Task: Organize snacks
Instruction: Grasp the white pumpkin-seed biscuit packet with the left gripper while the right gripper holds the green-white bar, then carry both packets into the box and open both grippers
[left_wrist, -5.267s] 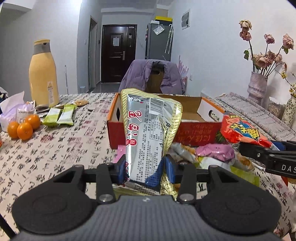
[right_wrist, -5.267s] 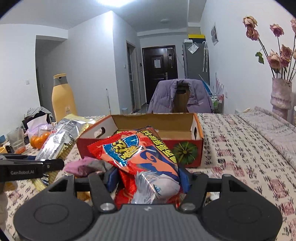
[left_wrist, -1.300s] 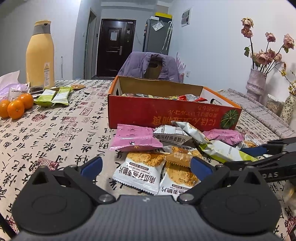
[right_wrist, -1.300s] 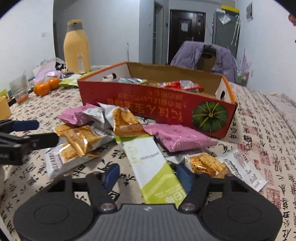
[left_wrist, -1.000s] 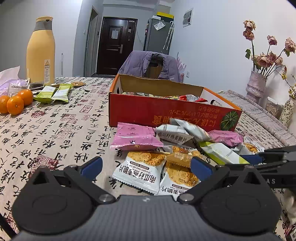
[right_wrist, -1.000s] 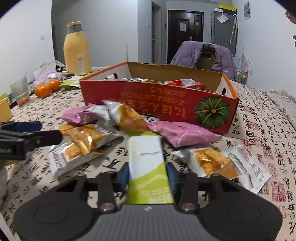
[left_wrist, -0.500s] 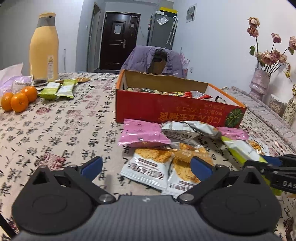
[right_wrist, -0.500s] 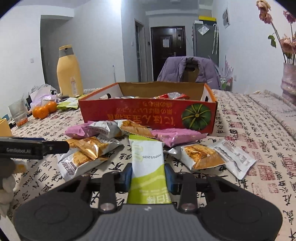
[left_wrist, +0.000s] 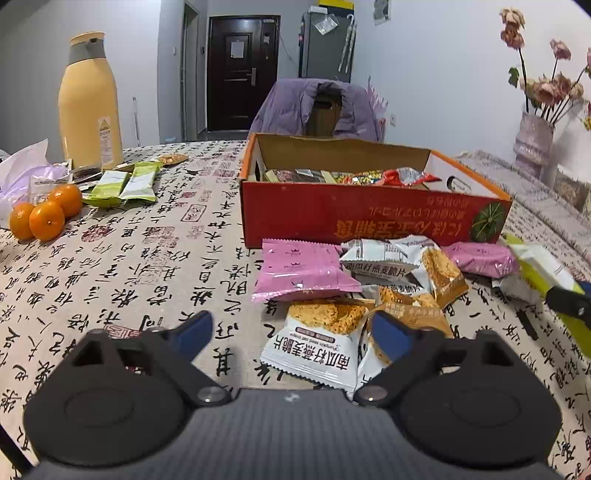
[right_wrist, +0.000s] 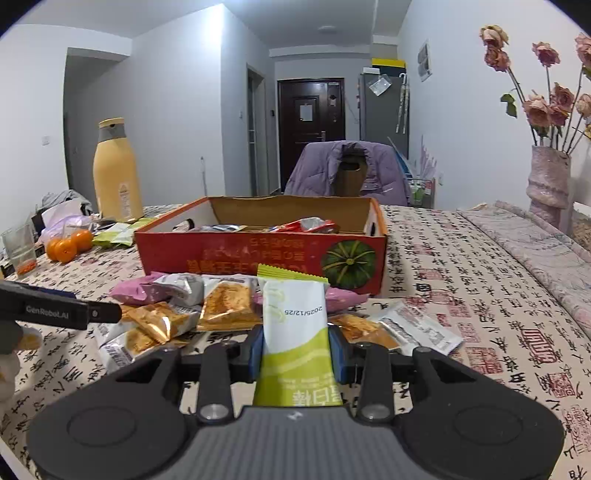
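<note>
A red cardboard box (left_wrist: 369, 218) with several snacks inside stands mid-table; it also shows in the right wrist view (right_wrist: 236, 254). Loose snack packets lie in front of it: a pink packet (left_wrist: 303, 269) and white-and-gold cracker packets (left_wrist: 317, 343). My left gripper (left_wrist: 291, 334) is open and empty, just above the near cracker packets. My right gripper (right_wrist: 297, 350) is shut on a green-and-white snack packet (right_wrist: 295, 325), held above the table in front of the box. That packet also shows at the right edge of the left wrist view (left_wrist: 543, 269).
A yellow bottle (left_wrist: 90, 103), three oranges (left_wrist: 44, 218) and two green packets (left_wrist: 122, 184) sit at the far left. A vase of dried roses (right_wrist: 546, 184) stands at the right. A chair with a purple jacket (left_wrist: 317, 107) is behind the table.
My right gripper closed on the green-and-white packet and lifted it off the pile. My left gripper stayed open and drew back slightly.
</note>
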